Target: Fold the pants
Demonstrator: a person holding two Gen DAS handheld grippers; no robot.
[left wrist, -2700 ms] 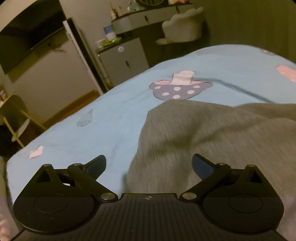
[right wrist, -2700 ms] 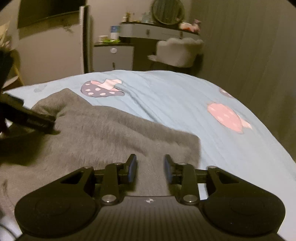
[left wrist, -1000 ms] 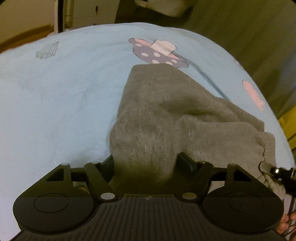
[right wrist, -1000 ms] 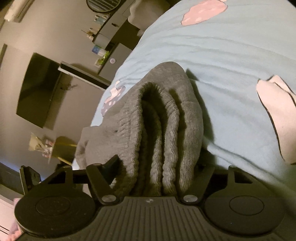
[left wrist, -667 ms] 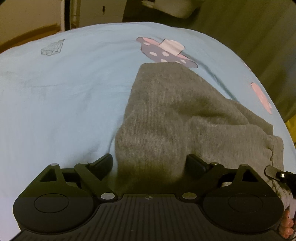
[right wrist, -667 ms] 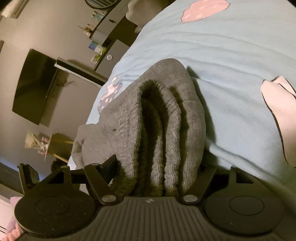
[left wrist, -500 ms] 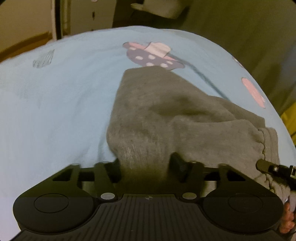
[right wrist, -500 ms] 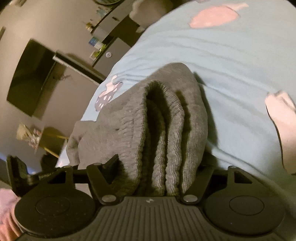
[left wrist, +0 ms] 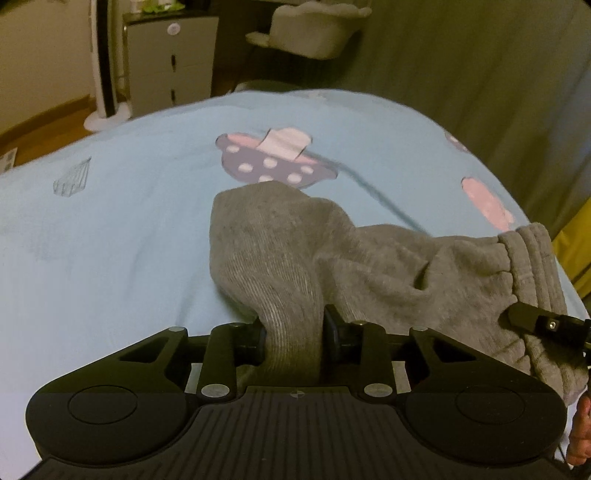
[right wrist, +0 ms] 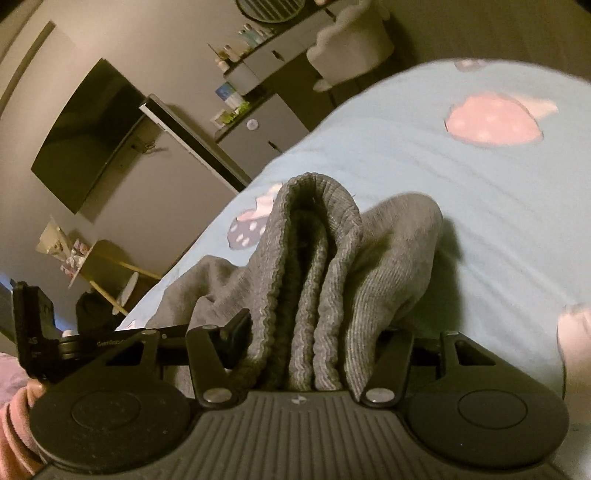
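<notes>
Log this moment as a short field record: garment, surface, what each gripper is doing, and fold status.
garment: grey knit pants, bunched, partly lifted
surface: light blue bedsheet with mushroom prints
left gripper: shut on a fold of the pants
right gripper: shut on the ribbed waistband, several layers between its fingers
other gripper in view: right one's finger shows at the left view's right edge, at the waistband
fold status: not yet laid flat
background: grey cabinet, chair
</notes>
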